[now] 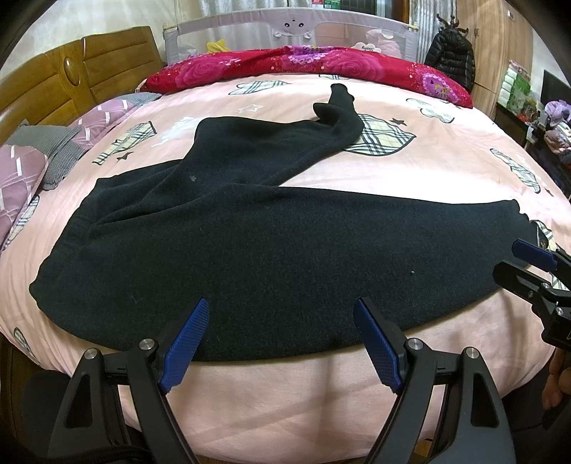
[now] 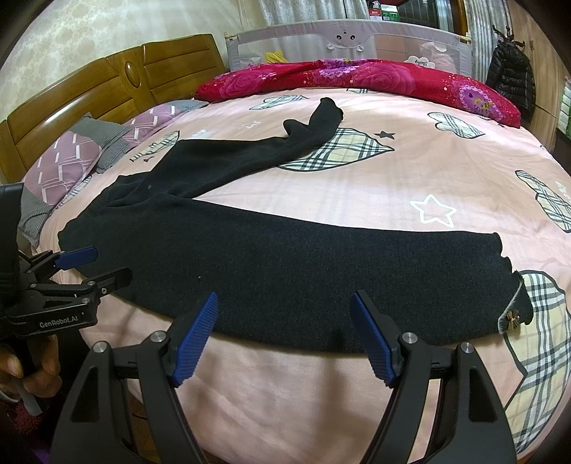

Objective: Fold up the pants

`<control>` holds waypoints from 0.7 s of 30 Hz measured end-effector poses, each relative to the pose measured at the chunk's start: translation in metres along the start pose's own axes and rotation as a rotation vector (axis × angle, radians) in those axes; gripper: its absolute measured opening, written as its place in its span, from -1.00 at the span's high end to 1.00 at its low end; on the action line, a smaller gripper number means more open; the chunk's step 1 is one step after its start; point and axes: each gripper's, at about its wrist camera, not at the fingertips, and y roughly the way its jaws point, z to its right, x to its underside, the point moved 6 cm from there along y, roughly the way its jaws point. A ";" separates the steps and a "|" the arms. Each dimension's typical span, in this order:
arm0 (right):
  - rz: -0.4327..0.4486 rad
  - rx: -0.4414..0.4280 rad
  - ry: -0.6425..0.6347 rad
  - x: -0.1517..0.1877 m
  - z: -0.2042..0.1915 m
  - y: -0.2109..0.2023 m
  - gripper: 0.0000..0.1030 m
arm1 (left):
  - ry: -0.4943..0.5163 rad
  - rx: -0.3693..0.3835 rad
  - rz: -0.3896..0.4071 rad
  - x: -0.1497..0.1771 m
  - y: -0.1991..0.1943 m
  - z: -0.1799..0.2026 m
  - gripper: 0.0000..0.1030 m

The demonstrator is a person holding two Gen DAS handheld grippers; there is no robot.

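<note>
Black pants [image 1: 249,242] lie spread on a pink bed sheet [image 1: 285,385], waist at the left, one leg running right along the near edge, the other angled toward the far side. They show in the right wrist view too [image 2: 285,267], the near leg's cuff with a small bow at the right [image 2: 514,316]. My left gripper [image 1: 282,307] is open and empty, just above the near edge of the pants. My right gripper [image 2: 283,301] is open and empty above the near leg. Each gripper shows in the other's view: right [image 1: 528,264], left [image 2: 103,264].
A red floral quilt [image 1: 303,64] lies across the far side of the bed. Pillows [image 1: 43,160] and a wooden headboard [image 1: 71,85] are at the left. A bed rail [image 1: 285,28] stands at the back, a black jacket [image 1: 453,57] hangs at the right.
</note>
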 end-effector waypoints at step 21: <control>-0.005 -0.010 -0.011 -0.005 -0.007 0.002 -0.49 | -0.013 0.022 -0.025 -0.010 0.002 -0.008 -0.63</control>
